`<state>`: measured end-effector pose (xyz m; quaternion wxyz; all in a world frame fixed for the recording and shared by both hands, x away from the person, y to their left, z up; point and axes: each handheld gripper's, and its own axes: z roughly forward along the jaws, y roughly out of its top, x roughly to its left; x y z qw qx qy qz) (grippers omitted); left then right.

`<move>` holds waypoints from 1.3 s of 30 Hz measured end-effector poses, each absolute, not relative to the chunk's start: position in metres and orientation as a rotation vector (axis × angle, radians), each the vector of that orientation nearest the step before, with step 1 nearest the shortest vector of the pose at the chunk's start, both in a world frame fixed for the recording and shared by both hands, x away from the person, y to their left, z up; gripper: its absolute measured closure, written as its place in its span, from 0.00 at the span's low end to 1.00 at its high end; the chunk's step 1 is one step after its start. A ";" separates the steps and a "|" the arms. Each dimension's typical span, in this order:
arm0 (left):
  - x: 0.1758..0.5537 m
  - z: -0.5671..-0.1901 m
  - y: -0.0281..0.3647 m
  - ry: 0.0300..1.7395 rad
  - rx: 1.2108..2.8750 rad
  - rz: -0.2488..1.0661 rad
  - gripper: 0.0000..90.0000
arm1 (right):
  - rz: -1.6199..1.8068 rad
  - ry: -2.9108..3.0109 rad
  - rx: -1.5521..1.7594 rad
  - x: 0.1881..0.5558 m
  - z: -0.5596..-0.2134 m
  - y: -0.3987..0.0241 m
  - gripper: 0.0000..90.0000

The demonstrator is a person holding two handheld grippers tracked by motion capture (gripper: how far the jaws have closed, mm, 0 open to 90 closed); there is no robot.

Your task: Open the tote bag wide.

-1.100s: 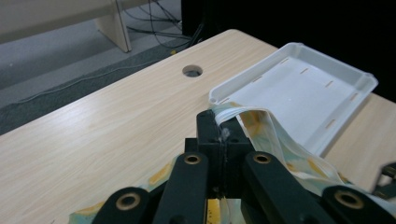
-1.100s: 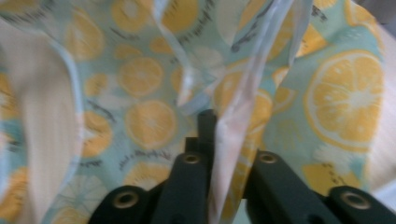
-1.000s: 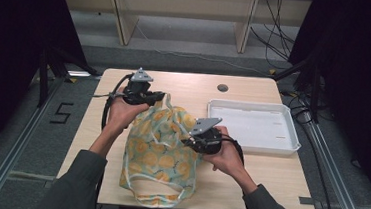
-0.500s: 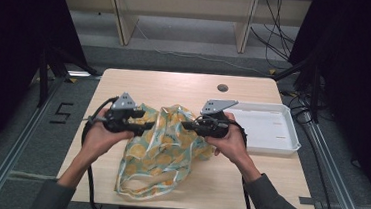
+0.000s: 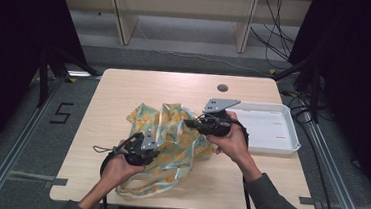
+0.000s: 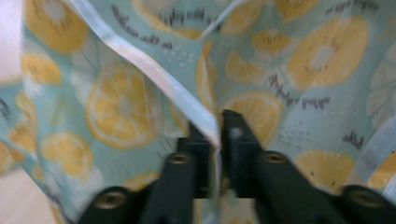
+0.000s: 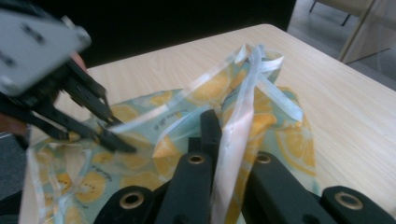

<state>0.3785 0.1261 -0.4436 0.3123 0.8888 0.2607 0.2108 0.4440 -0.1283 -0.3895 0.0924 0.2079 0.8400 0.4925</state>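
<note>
1. The wooden table (image 5: pixel 124 87) carries everything; places below are given relative to the lemon-print bag.
2. The lemon-print bag (image 5: pixel 176 134) — thin, pale blue-green with yellow citrus slices — lies crumpled and partly flattened near the middle of the table, its pale handle straps (image 7: pixel 261 65) bunched at the end away from the person. Whether anything is inside it cannot be told.
3. The white tray (image 5: pixel 291 138) sits just beside the bag on the right gripper's side, not touching it; its floor looks bare.
4. The right gripper (image 5: pixel 189 122) is at the bag's far right edge, jaws clamped on a fold of its rim — the right gripper view shows the film pinched between them (image 7: pixel 229 140).
5. The left gripper (image 5: pixel 154 154) is at the bag's near edge, low over the table. Its jaws have just been closing, and in the left gripper view they pinch a white-edged fold (image 6: pixel 217 140) of the bag.
</note>
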 end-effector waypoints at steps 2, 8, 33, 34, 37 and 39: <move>0.389 -0.424 0.128 0.696 2.277 0.591 0.99 | 1.454 2.459 0.609 0.447 -0.391 -0.130 1.00; 0.429 -0.371 0.138 0.732 2.175 0.670 0.99 | 1.278 2.422 0.669 0.452 -0.396 -0.135 0.89; 0.501 -0.364 0.155 0.971 1.989 0.593 0.99 | 0.991 2.485 0.242 0.408 -0.391 -0.105 0.47; 0.501 -0.365 0.155 0.973 1.987 0.591 0.99 | 0.988 2.502 0.229 0.407 -0.395 -0.103 0.46; 0.502 -0.364 0.156 0.976 1.979 0.585 0.99 | 0.991 2.541 0.204 0.405 -0.403 -0.098 0.45; 0.502 -0.364 0.156 0.975 1.978 0.580 0.99 | 0.971 2.563 0.179 0.402 -0.409 -0.092 0.42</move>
